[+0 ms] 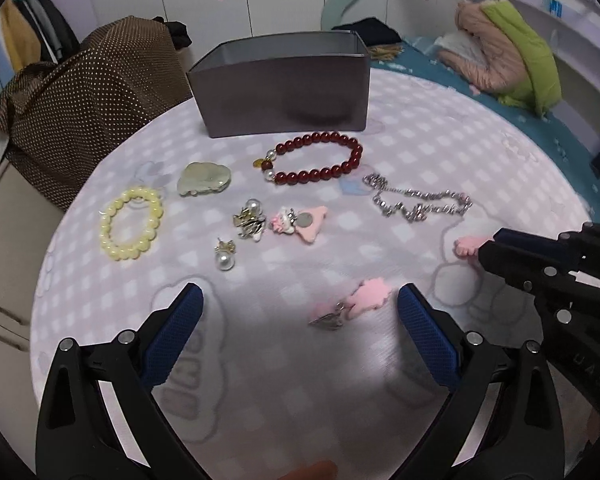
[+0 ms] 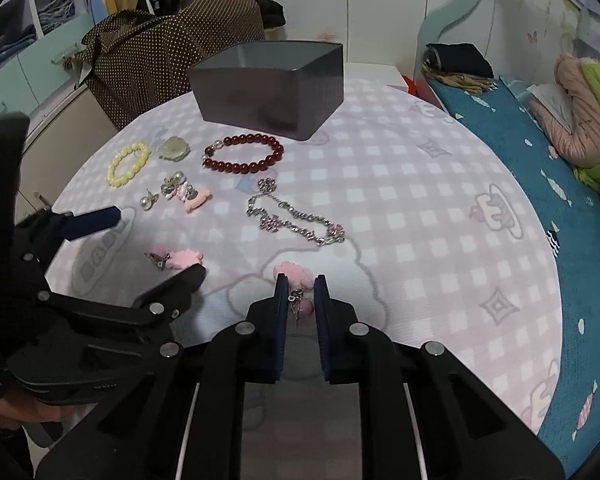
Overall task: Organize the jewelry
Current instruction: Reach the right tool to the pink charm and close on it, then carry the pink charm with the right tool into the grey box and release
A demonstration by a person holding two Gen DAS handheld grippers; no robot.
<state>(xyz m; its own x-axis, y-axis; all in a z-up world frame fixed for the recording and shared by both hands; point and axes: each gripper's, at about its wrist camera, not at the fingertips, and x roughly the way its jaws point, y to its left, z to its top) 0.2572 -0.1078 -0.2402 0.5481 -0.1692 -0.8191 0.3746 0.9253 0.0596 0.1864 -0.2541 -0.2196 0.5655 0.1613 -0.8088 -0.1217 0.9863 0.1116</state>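
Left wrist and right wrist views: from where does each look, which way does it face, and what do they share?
Left wrist: sits behind the open left tool, facing the grey box across the checked cloth; a pink hair clip lies between its fingers, and the right tool enters from the right.
Right wrist: sits behind the right tool, closed on a pink charm, facing the same box; the left tool shows at left.
Shared: box, red bead bracelet, silver chain.

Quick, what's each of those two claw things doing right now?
Left gripper: open, holding nothing.
Right gripper: fingers closed around a small pink paw-shaped earring.
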